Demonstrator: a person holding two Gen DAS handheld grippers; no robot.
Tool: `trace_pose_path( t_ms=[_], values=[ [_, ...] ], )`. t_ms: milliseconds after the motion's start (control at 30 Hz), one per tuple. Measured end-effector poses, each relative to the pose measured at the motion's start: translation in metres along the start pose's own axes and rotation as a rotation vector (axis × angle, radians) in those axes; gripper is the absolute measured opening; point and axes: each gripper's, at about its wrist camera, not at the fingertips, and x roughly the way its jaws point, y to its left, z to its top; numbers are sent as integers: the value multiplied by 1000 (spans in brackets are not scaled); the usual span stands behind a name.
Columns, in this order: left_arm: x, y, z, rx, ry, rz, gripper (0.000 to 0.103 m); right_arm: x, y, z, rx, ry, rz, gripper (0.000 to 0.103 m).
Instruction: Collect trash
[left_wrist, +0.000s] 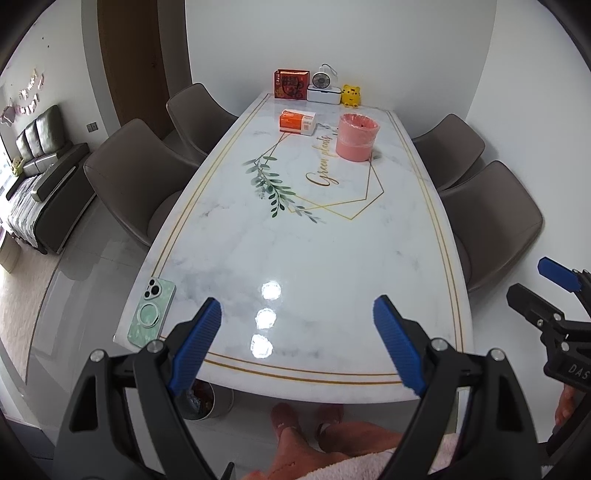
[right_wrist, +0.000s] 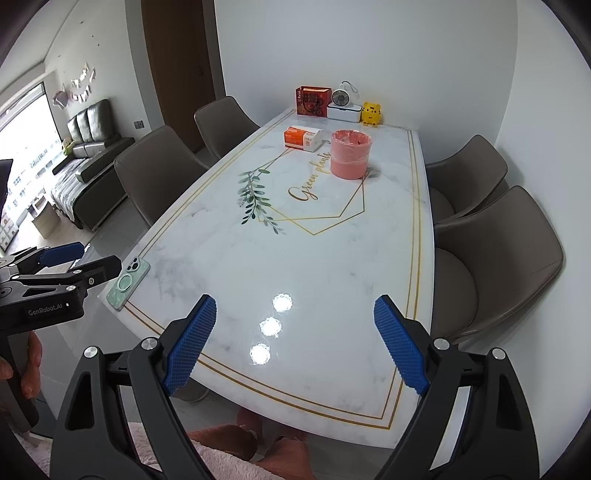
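A pink bin (left_wrist: 357, 137) lined with a clear bag stands on the far right part of the marble table (left_wrist: 314, 258); it also shows in the right wrist view (right_wrist: 349, 154). An orange and white tissue pack (left_wrist: 297, 122) lies to its left (right_wrist: 303, 139). My left gripper (left_wrist: 297, 328) is open and empty above the table's near edge. My right gripper (right_wrist: 295, 325) is open and empty, also above the near edge. Each gripper shows at the side of the other's view (left_wrist: 554, 284) (right_wrist: 74, 262).
A green phone (left_wrist: 152, 312) lies at the near left corner (right_wrist: 128, 283). A red box (left_wrist: 291, 84), a small fan (left_wrist: 322, 82) on a white box, and a yellow toy (left_wrist: 350, 95) stand at the far end. Brown chairs (left_wrist: 140, 177) flank both sides. A round bin (left_wrist: 203, 402) stands under the table.
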Motion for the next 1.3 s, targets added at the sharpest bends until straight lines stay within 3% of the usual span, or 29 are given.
trace_pose_path(
  t_ms=[1300],
  values=[
    [-3, 13, 2, 13, -14, -27, 84, -4, 4, 3, -3, -9, -18, 84]
  ],
)
